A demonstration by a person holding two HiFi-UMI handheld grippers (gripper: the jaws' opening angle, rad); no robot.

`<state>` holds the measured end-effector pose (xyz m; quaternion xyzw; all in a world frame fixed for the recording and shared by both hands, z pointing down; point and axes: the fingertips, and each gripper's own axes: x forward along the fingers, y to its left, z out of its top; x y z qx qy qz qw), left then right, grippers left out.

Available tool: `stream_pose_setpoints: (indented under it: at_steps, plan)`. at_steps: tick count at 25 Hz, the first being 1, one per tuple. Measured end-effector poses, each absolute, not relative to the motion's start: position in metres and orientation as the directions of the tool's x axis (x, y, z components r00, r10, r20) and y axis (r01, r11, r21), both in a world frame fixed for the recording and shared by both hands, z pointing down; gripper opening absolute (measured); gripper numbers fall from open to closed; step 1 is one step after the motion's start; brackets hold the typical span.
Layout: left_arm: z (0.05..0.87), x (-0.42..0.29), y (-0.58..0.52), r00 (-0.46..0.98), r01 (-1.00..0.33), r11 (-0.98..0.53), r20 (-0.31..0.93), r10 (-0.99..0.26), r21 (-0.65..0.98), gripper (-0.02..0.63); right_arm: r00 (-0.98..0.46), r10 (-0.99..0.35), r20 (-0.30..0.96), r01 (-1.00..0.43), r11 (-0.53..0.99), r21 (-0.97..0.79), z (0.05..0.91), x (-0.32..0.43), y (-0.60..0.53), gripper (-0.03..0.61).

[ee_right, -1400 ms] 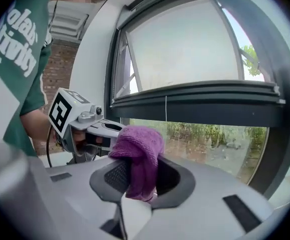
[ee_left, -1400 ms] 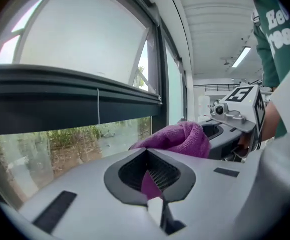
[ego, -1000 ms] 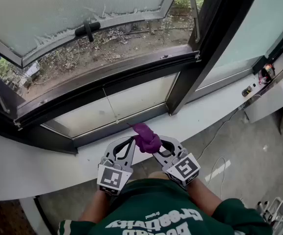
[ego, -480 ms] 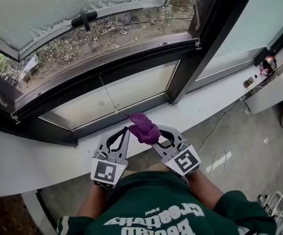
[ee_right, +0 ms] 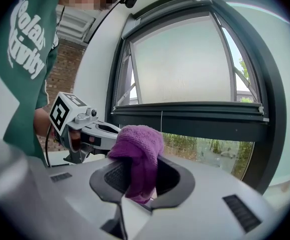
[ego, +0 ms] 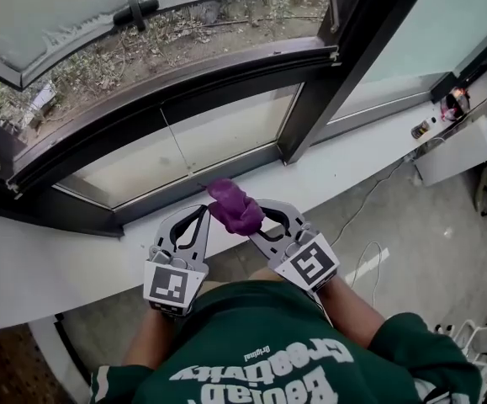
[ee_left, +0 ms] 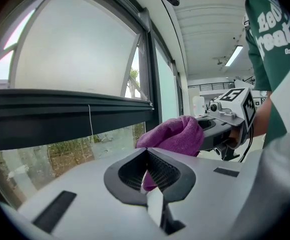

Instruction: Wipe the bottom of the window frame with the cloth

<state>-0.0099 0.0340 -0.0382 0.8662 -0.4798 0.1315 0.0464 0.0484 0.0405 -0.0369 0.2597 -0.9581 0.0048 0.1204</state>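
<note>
Cloth (ego: pixel 235 208) pinched in right gripper (ego: pixel 256 215), left gripper (ego: pixel 202 215) closed beside it, above sill (ego: pixel 357 168), window frame (ego: pixel 194 184) just beyond

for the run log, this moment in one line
right gripper shut on purple cloth | left gripper shut on its edge | held over white sill

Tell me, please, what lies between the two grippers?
A purple cloth lies between the left gripper and the right gripper, bunched in the right one's jaws. The head view shows this most plainly, and each gripper view confirms it.
</note>
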Motion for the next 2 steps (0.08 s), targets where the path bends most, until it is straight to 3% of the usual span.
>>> stream_pose_setpoints:
  at_steps: [2]
  plan:
    - [-0.0355,-0.0105,0.0375,0.504,-0.840,-0.539,0.282,-0.817,-0.059,0.009,-0.838,-0.491,0.237,-0.490,0.869,0.067,-0.0358,0.0463,0.0428,0.101]
